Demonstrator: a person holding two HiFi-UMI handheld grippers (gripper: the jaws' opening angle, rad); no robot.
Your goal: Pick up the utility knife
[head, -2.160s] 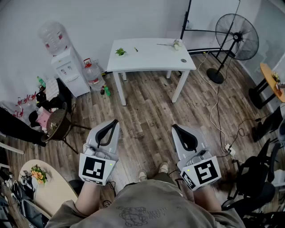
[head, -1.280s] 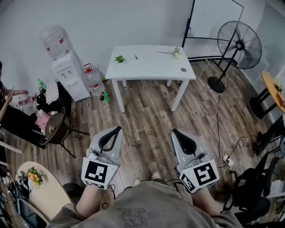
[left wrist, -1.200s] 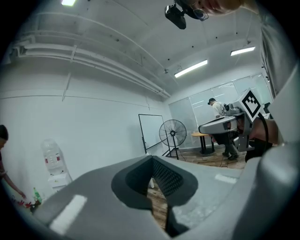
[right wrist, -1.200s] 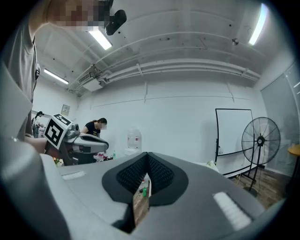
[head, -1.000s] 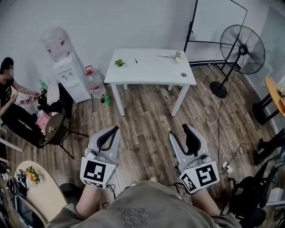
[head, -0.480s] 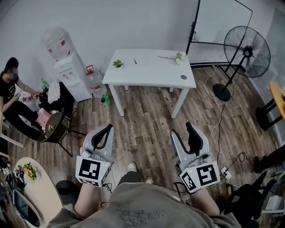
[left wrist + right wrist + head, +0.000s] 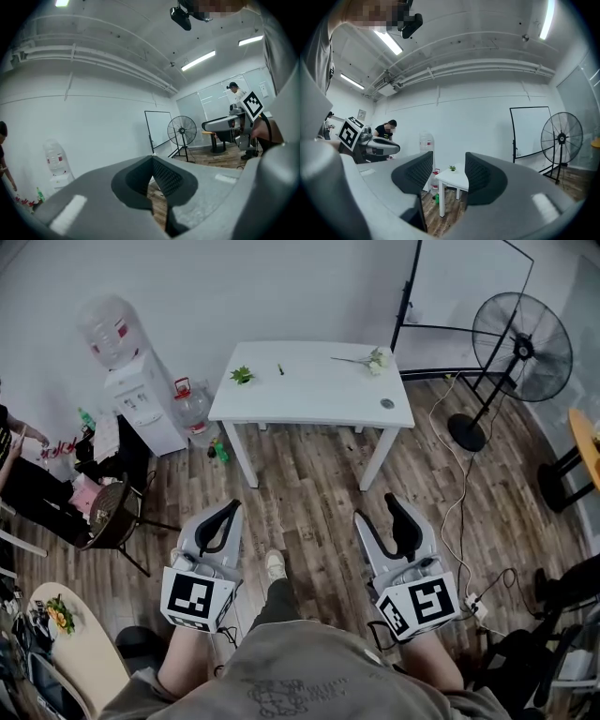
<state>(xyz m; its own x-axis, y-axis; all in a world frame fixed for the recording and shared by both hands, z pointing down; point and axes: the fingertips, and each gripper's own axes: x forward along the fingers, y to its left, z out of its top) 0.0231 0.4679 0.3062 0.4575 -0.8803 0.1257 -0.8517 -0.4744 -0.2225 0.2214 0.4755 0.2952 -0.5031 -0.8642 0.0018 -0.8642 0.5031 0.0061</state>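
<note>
A white table [image 7: 309,390] stands far ahead by the wall. On it lies a small, slim dark thing [image 7: 279,368], too small to tell whether it is the utility knife. Beside it are a small green plant [image 7: 242,375], a white flower [image 7: 375,359] and a small round thing [image 7: 387,404]. My left gripper [image 7: 231,506] is shut and empty, its jaw tips touching [image 7: 152,157]. My right gripper [image 7: 377,510] is open and empty; in the right gripper view the table [image 7: 458,180] shows through its gap [image 7: 449,174]. Both grippers hover over the floor, well short of the table.
A water dispenser [image 7: 136,395] and bottle [image 7: 194,401] stand left of the table. A floor fan [image 7: 520,334] and whiteboard frame [image 7: 441,329] stand right, with a cable [image 7: 459,474] on the floor. A chair [image 7: 112,517], a round table [image 7: 70,638] and a person [image 7: 19,479] are at left.
My right gripper has opened; the left has stayed shut. A shoe has stepped forward between the grippers. The person at the left has slid mostly out of view.
</note>
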